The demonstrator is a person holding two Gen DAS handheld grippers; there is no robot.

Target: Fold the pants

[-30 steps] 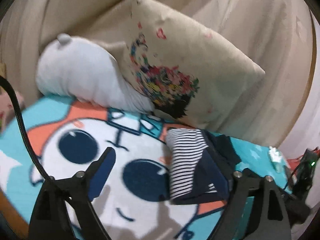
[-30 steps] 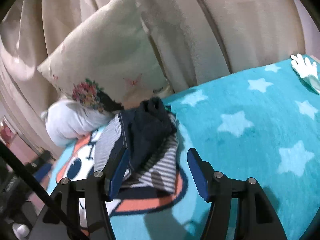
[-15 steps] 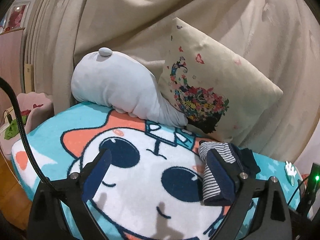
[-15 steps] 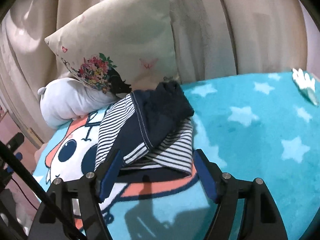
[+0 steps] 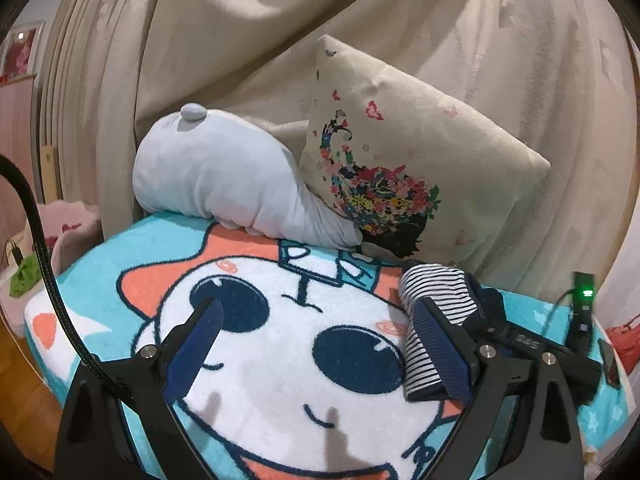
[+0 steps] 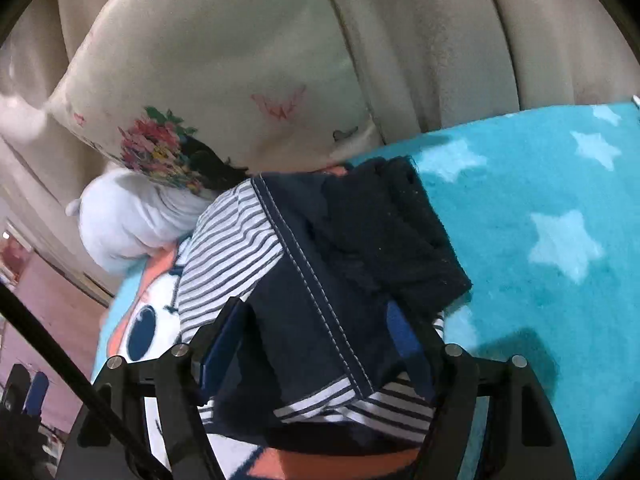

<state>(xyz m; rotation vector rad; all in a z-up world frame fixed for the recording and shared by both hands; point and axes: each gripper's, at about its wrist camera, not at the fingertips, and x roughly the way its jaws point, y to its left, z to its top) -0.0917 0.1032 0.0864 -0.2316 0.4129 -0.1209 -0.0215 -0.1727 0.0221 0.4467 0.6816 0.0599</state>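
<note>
The pants (image 6: 320, 264) lie folded into a small bundle, navy denim with striped lining, on the turquoise cartoon blanket (image 6: 540, 200). My right gripper (image 6: 316, 340) stands wide open astride the bundle's near end, one blue pad on each flank. I cannot make out any squeeze on the cloth. In the left wrist view the same bundle (image 5: 436, 296) sits at the right, partly behind my right finger. My left gripper (image 5: 320, 332) hangs open over the blanket's white cartoon face (image 5: 280, 360) with nothing between its fingers.
A floral cushion (image 5: 400, 152) and a white plush pillow (image 5: 224, 176) lean on beige curtains just behind the bundle. The bed's edge and wooden floor (image 5: 16, 400) are at the left. A black device with a green light (image 5: 586, 292) shows at the right.
The right gripper widened and pushed forward and down until its fingers straddle the bundle. The left gripper drew back slightly and tipped, and the bundle now sits farther right in its view.
</note>
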